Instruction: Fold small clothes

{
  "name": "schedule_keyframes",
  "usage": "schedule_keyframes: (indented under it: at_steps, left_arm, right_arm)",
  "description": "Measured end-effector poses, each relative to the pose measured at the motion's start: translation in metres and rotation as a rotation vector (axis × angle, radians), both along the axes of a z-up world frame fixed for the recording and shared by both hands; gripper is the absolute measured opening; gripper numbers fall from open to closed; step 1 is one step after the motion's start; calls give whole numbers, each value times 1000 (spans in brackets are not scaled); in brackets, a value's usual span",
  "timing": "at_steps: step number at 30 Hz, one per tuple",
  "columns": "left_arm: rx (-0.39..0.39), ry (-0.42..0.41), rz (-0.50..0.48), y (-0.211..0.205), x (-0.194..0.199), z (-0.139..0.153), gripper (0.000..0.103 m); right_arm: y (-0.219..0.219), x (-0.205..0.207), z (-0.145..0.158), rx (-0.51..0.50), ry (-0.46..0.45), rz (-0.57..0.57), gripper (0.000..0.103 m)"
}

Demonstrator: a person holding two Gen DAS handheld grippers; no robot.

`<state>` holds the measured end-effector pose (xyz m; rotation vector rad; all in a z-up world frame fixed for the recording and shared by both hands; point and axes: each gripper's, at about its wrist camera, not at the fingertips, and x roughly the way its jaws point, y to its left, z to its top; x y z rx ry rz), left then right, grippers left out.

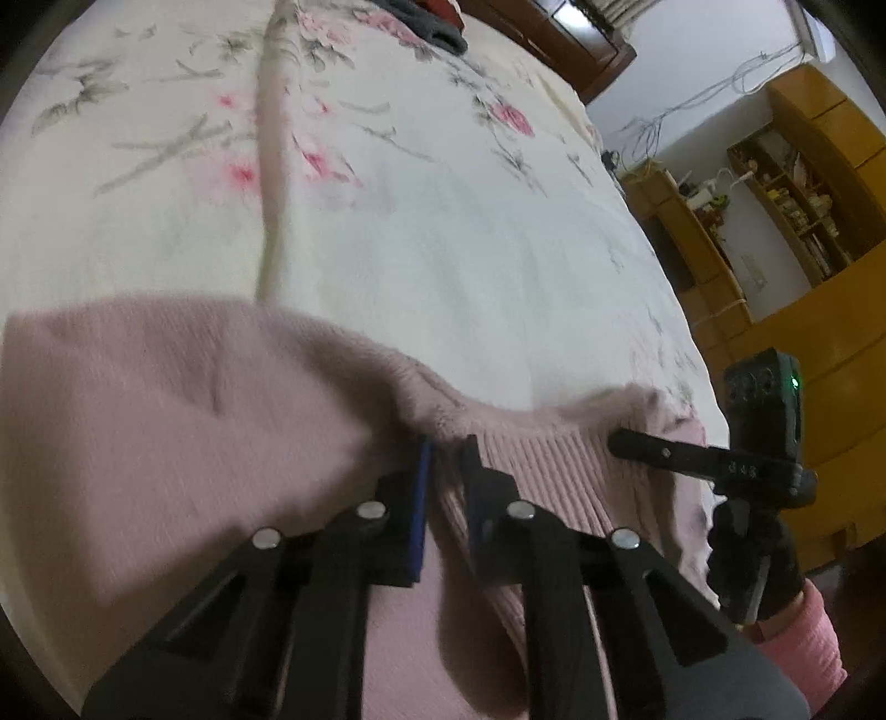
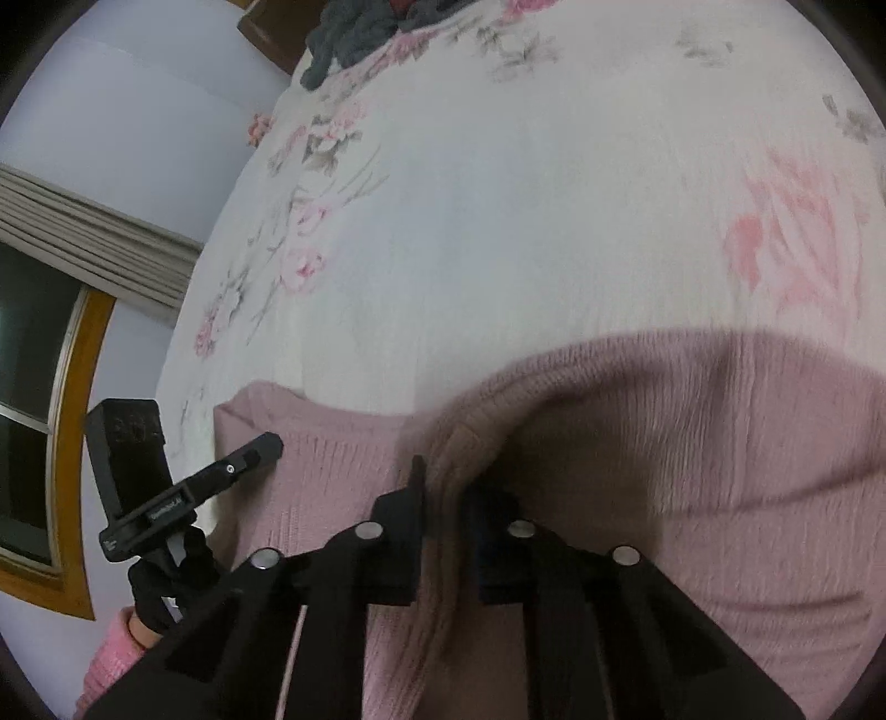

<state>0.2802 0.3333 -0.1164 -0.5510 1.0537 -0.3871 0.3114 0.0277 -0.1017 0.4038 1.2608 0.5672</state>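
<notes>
Pink sweater (image 1: pixel 183 421) pinched at its ribbed edge by my left hand-held gripper (image 1: pixel 446 448) and right hand-held gripper (image 2: pixel 443 471), over the bed (image 1: pixel 443 232). Thick knit could slip from either pinch, skewing the fold.

Both wrist cameras sit close above the pink sweater (image 1: pixel 166 399), looking forward across the bed (image 1: pixel 443 232), each catching the other hand-held gripper (image 2: pixel 266 443) sideways.

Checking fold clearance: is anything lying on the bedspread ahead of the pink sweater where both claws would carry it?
Nothing visible does. The floral bedspread ahead of the pink sweater is bare; the only clutter, dark clothing, sits at the far end. Left claw and right claw each pinch sweater fabric.
</notes>
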Motion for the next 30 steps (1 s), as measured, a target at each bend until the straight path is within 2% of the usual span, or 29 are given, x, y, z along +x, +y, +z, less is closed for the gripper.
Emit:
schedule_keyframes:
  at_steps: [4, 7, 10, 12, 16, 18, 19, 20, 21, 22, 26, 30]
  left_arm:
    - [-26, 13, -5, 7, 2, -4, 8]
    - [-30, 19, -5, 10, -16, 4, 10]
    - [-60, 47, -10, 9, -43, 14, 21]
    - [-83, 52, -23, 6, -61, 19, 29]
    - [-66, 86, -60, -13, -83, 20, 37]
    - [-56, 129, -66, -22, -85, 13, 35]
    - [-42, 133, -60, -24, -84, 10, 32]
    - [-35, 135, -58, -25, -83, 8, 29]
    - [-36, 143, -56, -25, -82, 6, 18]
    - [-46, 153, -57, -24, -80, 5, 12]
    - [-33, 159, -75, -19, -81, 1, 10]
    - [-33, 140, -97, -17, -86, -3, 10]
  right_arm:
    - [1, -2, -4, -15, -5, 13, 12]
    - [-7, -11, 3, 12, -3, -13, 21]
    - [-18, -32, 16, 46, 2, -23, 46]
    - [-22, -52, 22, 68, 15, -11, 46]
    - [-16, -86, 17, 65, 72, 36, 46]
    - [-8, -94, 10, 58, 102, 54, 45]
    - [-5, -97, 9, 52, 98, 61, 41]
    - [-3, -98, 8, 44, 93, 64, 26]
    - [-1, -97, 7, 49, 100, 68, 18]
    - [-3, -97, 6, 67, 110, 67, 13]
    - [-17, -100, 13, 65, 88, 51, 10]
    - [-27, -103, 4, 56, 99, 44, 10]
